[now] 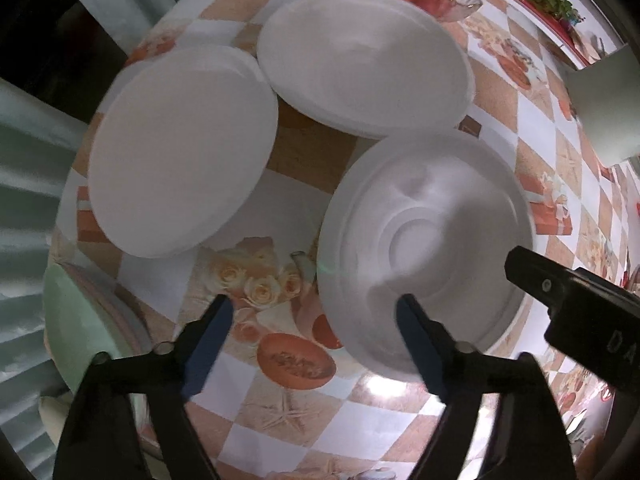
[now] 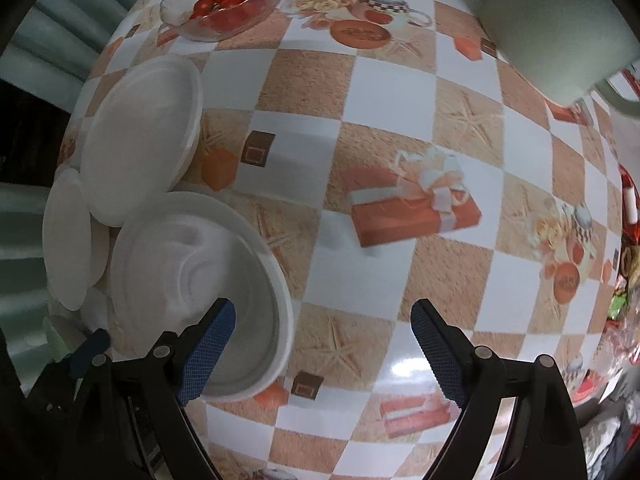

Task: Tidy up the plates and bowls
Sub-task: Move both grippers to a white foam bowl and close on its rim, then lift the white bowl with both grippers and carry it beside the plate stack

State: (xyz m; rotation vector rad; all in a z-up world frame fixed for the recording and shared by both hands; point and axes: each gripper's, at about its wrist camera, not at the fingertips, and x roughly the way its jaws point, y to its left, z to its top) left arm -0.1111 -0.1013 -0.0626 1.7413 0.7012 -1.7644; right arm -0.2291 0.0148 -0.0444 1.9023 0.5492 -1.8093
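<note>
Three white dishes lie on the patterned tablecloth. In the left wrist view a flat plate is at the left, a second plate at the back, and a deep bowl at the right. My left gripper is open and empty, its right finger over the bowl's near rim. In the right wrist view the bowl is at the lower left, with the plates behind it. My right gripper is open and empty, its left finger over the bowl's rim. The right gripper's body shows in the left wrist view at the right edge.
A glass dish of cherry tomatoes stands at the back of the table. A pale green chair back is at the far right. A green-rimmed object sits at the table's left edge. Curtains hang beyond the left edge.
</note>
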